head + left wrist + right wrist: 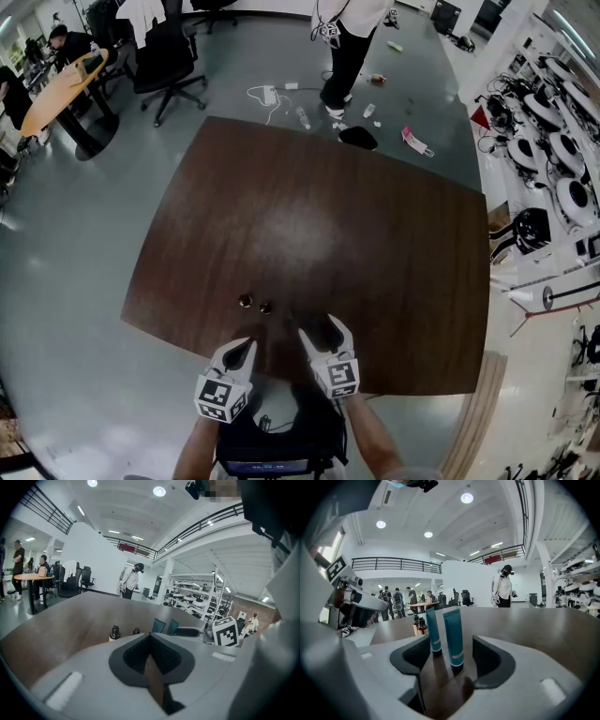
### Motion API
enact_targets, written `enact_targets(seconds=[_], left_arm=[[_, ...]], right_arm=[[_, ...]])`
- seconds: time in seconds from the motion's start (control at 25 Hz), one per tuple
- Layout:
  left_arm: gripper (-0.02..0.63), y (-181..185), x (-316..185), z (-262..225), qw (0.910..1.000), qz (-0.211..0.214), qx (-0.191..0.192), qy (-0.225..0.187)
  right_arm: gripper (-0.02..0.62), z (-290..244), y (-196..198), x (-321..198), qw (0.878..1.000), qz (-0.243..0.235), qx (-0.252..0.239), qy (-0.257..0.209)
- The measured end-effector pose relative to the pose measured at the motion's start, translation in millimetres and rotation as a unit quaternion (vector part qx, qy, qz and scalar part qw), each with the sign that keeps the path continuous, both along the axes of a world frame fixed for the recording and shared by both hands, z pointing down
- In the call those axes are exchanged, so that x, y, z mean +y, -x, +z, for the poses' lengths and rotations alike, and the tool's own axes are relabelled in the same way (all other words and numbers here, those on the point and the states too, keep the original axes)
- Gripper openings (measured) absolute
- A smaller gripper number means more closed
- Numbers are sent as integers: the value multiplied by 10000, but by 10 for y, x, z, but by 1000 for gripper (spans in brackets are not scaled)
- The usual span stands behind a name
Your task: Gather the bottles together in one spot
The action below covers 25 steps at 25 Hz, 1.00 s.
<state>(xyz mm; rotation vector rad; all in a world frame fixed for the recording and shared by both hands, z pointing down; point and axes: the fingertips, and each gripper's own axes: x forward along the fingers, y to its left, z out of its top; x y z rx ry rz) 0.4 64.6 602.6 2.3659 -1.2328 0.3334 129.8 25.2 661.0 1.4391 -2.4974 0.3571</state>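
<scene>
Two small amber bottles with dark caps [245, 301] [265, 307] stand side by side near the front edge of the brown table [309, 216]; they also show in the left gripper view [114, 632] and far left in the right gripper view [418, 624]. Two upright teal tubes [433, 630] [453, 637] stand just right of them. My right gripper [451, 651] is open: the nearer tube stands between its jaws and the pads are clear of it. My left gripper [150, 637] is shut and empty, hanging just before the table's edge [246, 349].
A person [342, 37] stands beyond the table's far side, with cables and small litter on the floor [281, 94] there. Office chairs [169, 56] and a round wooden table [61, 89] are at the far left. Shelves of equipment [562, 159] line the right.
</scene>
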Motion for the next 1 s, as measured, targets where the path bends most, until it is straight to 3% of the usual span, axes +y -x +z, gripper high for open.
enact_targets(seconds=[0.36,0.84,1.0], left_arm=[[2,24,23,-145,9999,70,56,-75],[2,121,-22,-620,9985,347,128,-402],[2,68,21,-751,9976,445,126,-512]], right_arm=[[265,-155,-86,127,9998,189,89,62],[26,-804,-16,311,9976,658,-166,-143],[3,-966,-6,397,9970,715,-267,-157]])
